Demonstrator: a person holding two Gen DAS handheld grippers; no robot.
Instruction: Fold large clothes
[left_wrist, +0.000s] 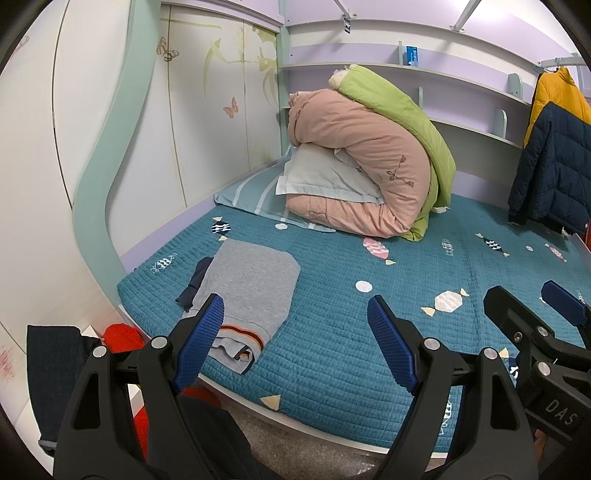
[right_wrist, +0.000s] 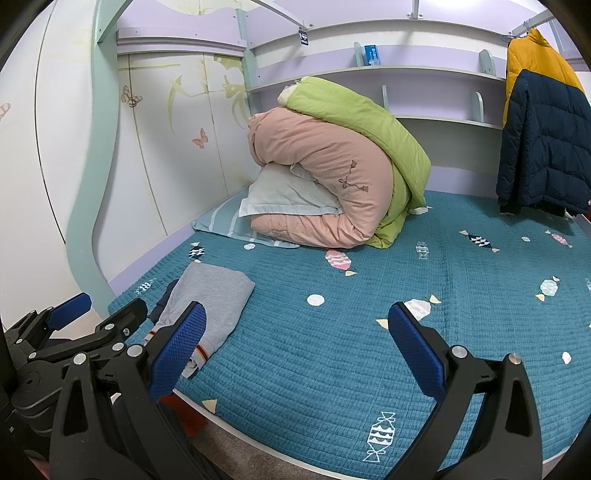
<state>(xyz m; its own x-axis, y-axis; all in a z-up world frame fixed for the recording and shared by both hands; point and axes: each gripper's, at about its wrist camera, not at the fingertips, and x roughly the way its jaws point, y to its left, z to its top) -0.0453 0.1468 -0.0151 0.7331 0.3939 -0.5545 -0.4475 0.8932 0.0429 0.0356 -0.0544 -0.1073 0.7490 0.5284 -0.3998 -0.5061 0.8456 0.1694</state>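
A folded grey garment with orange and dark stripes at its hem lies on the teal quilted bed, near the left front corner; a dark blue piece pokes out at its left. It also shows in the right wrist view. My left gripper is open and empty, held above the bed's front edge just right of the garment. My right gripper is open and empty, further right. Each gripper shows in the other's view.
A rolled pink and green duvet with a pale pillow sits at the head of the bed. A navy and yellow puffer jacket hangs at the right. Dark and red clothes lie off the bed's left front. Wardrobe doors stand left.
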